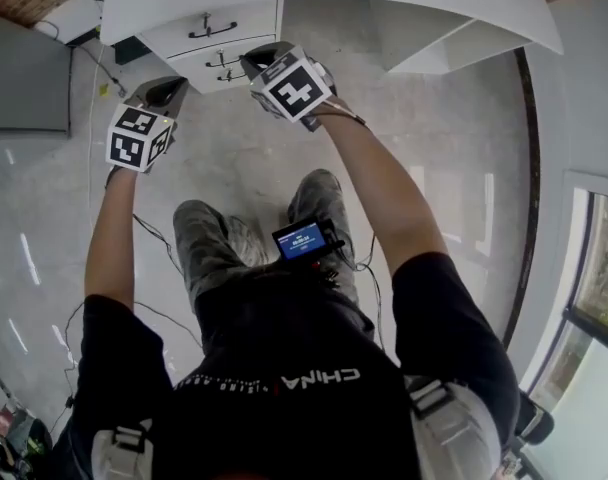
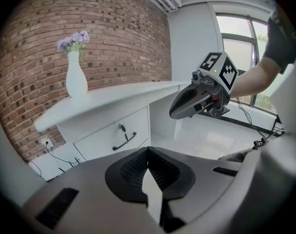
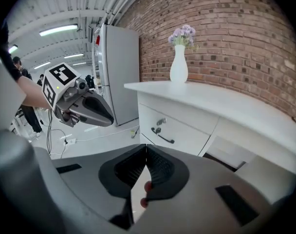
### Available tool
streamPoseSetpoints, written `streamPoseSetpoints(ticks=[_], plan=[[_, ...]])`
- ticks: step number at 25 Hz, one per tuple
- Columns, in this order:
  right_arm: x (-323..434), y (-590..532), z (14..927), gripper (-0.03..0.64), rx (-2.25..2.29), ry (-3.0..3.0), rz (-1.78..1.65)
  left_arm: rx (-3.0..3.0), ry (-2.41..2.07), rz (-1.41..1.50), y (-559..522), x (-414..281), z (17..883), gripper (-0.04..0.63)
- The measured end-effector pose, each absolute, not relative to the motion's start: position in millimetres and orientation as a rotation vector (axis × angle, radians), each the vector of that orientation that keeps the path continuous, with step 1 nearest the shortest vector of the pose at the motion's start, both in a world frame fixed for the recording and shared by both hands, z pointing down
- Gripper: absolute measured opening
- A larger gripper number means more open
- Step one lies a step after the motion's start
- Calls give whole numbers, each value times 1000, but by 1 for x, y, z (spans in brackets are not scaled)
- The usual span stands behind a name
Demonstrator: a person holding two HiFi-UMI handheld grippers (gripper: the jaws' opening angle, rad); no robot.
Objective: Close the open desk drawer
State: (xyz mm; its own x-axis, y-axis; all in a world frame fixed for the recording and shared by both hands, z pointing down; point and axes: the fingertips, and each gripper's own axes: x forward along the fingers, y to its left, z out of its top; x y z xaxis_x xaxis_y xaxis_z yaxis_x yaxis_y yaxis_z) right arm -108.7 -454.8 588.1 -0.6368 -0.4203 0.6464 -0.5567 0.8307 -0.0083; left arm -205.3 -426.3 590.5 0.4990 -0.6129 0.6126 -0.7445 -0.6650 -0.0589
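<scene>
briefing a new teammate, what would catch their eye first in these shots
The white vase of purple flowers stands out, upright on the white desk against the red brick wall. Next come the left gripper and right gripper, each carrying a black-and-white marker cube, held out near the desk drawers with fingers shut and empty.

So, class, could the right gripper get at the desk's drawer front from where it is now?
Probably yes. The right gripper, jaws shut, points at the drawer front with only bare floor between; the left gripper hangs off to one side, out of the way.
</scene>
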Motion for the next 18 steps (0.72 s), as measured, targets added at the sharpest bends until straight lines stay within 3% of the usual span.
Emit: streamPoseSetpoints(ticks=[10, 18], plan=[[-90, -425, 343, 15, 703, -2327, 346, 2561, -1110, 900, -400, -181, 334, 12], [-72, -381, 297, 15, 779, -2322, 370, 2568, -1168, 778, -364, -161, 266, 12]])
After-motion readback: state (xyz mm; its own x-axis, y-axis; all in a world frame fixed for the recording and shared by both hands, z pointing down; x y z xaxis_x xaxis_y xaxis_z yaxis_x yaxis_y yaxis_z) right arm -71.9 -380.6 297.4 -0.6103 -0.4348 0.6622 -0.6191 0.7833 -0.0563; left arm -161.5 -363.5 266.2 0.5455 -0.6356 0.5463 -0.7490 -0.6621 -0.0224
